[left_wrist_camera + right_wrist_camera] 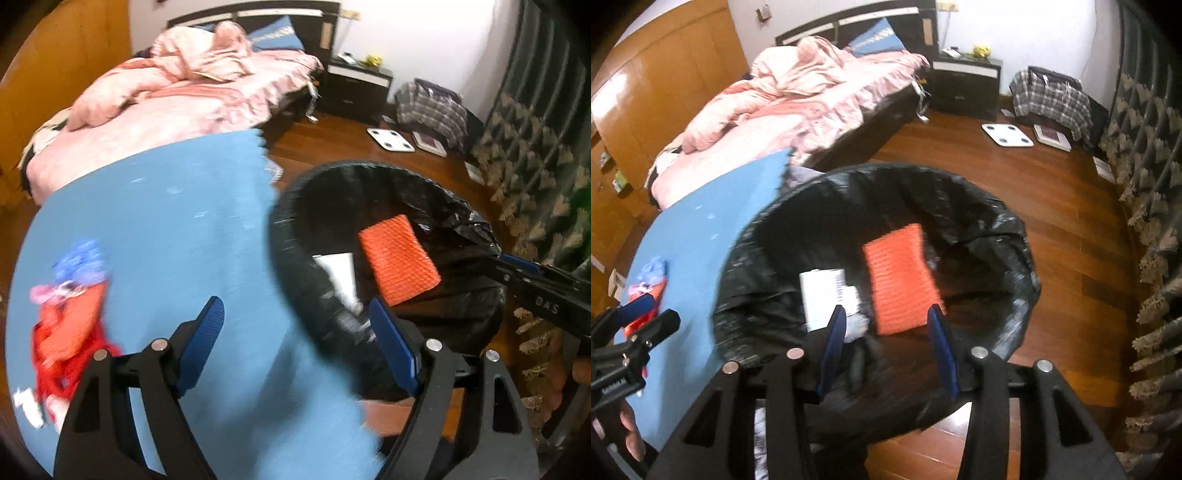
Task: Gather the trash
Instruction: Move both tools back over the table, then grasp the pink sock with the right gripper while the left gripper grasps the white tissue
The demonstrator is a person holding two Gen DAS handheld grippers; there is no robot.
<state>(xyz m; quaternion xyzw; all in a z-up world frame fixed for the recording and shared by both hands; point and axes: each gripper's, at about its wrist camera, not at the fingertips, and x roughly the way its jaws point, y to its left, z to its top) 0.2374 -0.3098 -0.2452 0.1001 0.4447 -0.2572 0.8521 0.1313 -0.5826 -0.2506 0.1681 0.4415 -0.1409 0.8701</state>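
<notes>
Both grippers I'm steering stand spread with nothing between the pads. My right gripper (886,343) hangs over the mouth of the black-lined trash bin (1015,236), jaws parted. Just ahead of it inside the liner lie an orange ribbed pad (901,280) and a white box (822,295), side by side. My left gripper (295,343) is spread wider, one finger over the blue mat (166,221), the other at the bin's near rim. Off to its left on the mat sits a blurred heap of red, orange and blue wrappers (70,317). Beyond both, a bed with pink bedding (783,103).
</notes>
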